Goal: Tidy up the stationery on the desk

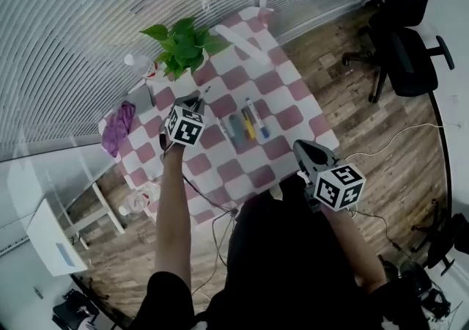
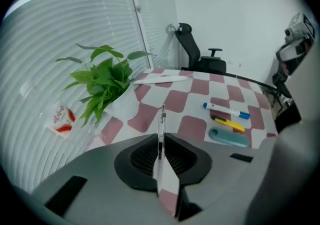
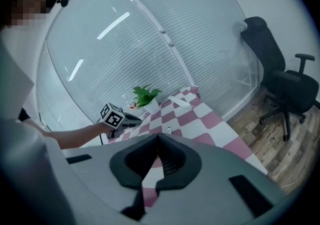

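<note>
Left gripper view shows the left claw (image 2: pixel 161 141) nipped nearly closed on a clear pen (image 2: pixel 162 118), which stands upright between its jaws above the checked counter (image 2: pixel 200 87), apparently raised for carrying. Ahead and to the right of it lie a blue-capped marker (image 2: pixel 226 110), a yellow pen (image 2: pixel 227 122) and a teal case (image 2: pixel 229 137), side by side. The right claw (image 3: pixel 157 141) is closed and empty.

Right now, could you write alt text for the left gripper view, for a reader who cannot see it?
The left gripper holds a clear pen between its closed jaws, above a pink checked cloth. A potted plant stands at left; a blue-capped marker, a yellow pen and a teal case lie at right.
</note>
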Action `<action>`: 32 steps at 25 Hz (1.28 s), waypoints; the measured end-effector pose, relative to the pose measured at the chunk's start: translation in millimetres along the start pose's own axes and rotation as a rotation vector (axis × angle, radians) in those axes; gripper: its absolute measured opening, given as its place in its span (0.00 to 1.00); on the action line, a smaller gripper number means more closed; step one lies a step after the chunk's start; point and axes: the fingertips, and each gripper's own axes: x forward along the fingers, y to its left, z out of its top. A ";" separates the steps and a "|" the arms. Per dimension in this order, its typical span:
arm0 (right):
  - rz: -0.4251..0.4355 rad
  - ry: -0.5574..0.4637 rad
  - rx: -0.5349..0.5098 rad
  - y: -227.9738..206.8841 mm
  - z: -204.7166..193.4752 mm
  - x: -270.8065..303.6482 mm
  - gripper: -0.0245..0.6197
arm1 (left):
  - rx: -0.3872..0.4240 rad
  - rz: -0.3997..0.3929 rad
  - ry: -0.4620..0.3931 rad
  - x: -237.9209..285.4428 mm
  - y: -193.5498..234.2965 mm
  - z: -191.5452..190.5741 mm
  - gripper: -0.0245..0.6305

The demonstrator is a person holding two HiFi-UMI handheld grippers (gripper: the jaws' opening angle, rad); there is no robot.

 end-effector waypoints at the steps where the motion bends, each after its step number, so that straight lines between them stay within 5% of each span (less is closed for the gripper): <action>1: 0.019 0.005 -0.011 3.0 2.6 3.4 0.07 | -0.047 0.019 -0.013 -6.3 -1.5 -2.0 0.14; 11: 0.177 0.055 -0.108 28.5 17.1 23.6 0.07 | -0.546 0.081 -0.105 -51.6 -29.6 -34.3 0.13; 20: 0.217 0.091 -0.132 20.5 15.2 21.4 0.07 | -1.021 -0.044 -0.147 -37.2 -70.7 -58.1 0.13; 28: 0.213 0.111 -0.146 4.9 14.3 9.4 0.07 | -1.244 -0.045 -0.072 -13.3 -93.9 -84.3 0.13; 32: 0.212 0.122 -0.154 -1.0 14.2 7.7 0.07 | -1.281 -0.007 -0.036 -8.2 -97.1 -96.8 0.14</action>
